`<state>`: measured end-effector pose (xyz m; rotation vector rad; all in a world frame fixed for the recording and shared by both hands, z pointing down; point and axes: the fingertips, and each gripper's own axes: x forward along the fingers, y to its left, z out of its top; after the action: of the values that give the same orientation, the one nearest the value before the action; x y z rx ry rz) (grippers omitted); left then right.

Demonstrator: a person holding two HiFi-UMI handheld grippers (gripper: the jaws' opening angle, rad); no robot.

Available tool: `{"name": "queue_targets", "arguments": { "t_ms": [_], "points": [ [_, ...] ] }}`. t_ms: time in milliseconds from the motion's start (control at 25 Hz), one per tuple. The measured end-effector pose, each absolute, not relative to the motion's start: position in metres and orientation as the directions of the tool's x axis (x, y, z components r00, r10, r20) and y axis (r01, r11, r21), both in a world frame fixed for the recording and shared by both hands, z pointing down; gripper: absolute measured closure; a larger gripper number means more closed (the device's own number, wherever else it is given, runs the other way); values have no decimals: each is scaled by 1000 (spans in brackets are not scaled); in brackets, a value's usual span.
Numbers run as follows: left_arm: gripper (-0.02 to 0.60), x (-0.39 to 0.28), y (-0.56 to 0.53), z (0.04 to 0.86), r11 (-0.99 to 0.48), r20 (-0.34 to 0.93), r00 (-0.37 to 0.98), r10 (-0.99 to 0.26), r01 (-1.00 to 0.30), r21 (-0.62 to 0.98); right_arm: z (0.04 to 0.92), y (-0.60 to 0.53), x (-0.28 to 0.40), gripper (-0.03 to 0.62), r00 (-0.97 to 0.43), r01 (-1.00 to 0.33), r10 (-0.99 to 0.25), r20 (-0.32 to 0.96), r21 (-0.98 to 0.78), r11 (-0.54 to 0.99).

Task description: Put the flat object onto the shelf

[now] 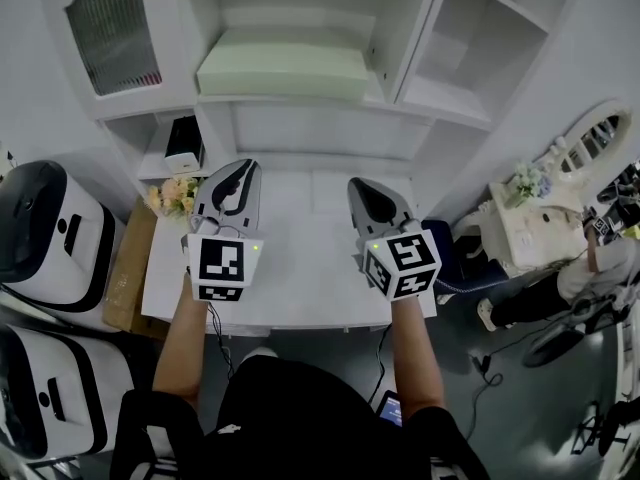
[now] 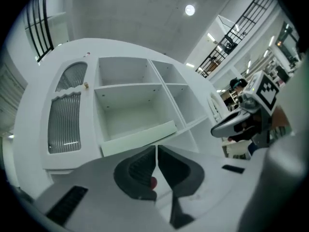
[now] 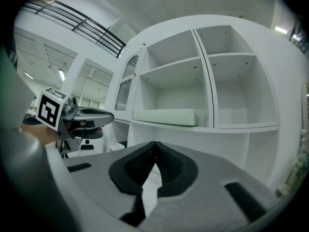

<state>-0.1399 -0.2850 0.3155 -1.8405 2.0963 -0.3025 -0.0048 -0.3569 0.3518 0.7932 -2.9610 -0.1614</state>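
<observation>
lying along the front edge of the shelf is the pale green flat object, and over the table the left gripper and right gripper both have jaws closed together on nothing.

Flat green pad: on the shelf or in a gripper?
On the shelf: the pad lies flat in the wide middle compartment.

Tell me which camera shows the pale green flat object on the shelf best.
The head view: the flat object shows its whole top, lying on the shelf. Both gripper views catch mostly its front edge, seen from low down.
</observation>
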Motion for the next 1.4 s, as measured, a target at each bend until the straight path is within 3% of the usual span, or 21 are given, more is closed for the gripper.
{"name": "queue_targets", "arguments": {
  "t_ms": [600,1400],
  "points": [
    [574,-165,-250,335,58,-45,-51,-998,-986,-158,357,-316,-50,595,-868,-489,-495,40,104,866],
    [575,-173,-196,377,-77,49,73,-996,-992,-97,377,-259,-76,595,-800,-597,-598,41,38,801]
  ]
}}
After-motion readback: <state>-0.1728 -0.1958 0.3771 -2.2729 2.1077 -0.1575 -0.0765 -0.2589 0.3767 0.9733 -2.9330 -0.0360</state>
